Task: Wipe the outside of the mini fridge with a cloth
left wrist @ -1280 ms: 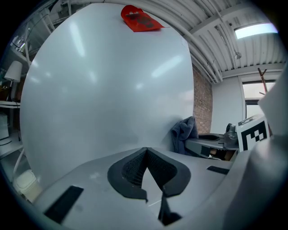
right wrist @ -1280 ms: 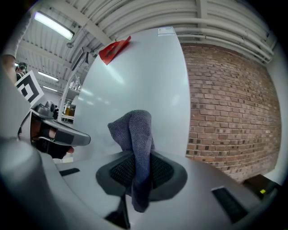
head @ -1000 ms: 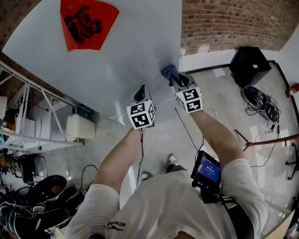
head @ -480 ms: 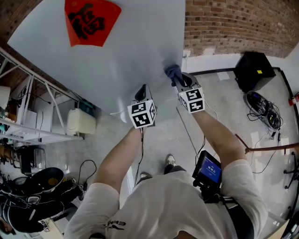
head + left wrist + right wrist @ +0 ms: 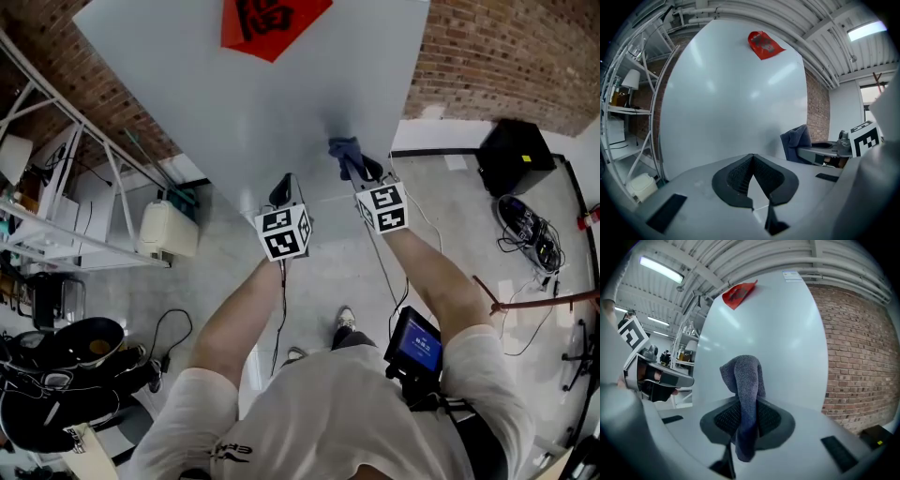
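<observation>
The right gripper (image 5: 353, 171) is clamped on a blue-grey cloth (image 5: 343, 148), held at the white face of the fridge (image 5: 234, 103) near its right edge. The left gripper (image 5: 280, 191) hangs just beside it, jaws together and empty.

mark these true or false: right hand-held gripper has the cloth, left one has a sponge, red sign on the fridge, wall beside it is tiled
1. The right hand-held gripper grips the cloth. True.
2. The left hand-held gripper grips a sponge. False: its jaws are shut with nothing between them.
3. A red sign hangs on the fridge. True.
4. The wall beside the fridge is tiled. False: it is bare brick.
</observation>
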Motion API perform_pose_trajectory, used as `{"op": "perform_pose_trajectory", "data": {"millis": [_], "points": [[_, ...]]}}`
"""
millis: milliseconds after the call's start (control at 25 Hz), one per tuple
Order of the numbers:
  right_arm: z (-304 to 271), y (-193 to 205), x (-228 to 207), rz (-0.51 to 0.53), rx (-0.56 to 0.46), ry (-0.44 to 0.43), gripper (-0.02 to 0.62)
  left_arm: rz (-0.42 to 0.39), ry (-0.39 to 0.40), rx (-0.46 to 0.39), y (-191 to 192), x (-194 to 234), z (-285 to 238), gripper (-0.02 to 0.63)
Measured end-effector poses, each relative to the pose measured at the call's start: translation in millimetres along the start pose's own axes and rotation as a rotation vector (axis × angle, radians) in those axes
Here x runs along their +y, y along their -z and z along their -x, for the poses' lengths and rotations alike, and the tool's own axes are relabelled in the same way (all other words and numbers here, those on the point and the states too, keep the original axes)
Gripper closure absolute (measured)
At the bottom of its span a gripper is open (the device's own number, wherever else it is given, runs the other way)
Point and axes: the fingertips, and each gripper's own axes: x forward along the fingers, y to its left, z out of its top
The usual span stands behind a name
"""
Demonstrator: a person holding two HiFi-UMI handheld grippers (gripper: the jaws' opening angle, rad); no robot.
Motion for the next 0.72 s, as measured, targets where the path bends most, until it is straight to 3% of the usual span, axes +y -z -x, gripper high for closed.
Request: {"op": "perform_pose_trajectory", "data": {"millis": [440, 720], "points": [[3, -3, 163, -0.036, 0.012, -0.057, 0.532, 0.031, -0.037, 0.009, 29, 107, 109, 0.603], [-9, 22, 230, -0.050, 0.043, -0.135, 0.532, 0.056, -0.066, 0.009, 50, 143, 134, 0.603]]}}
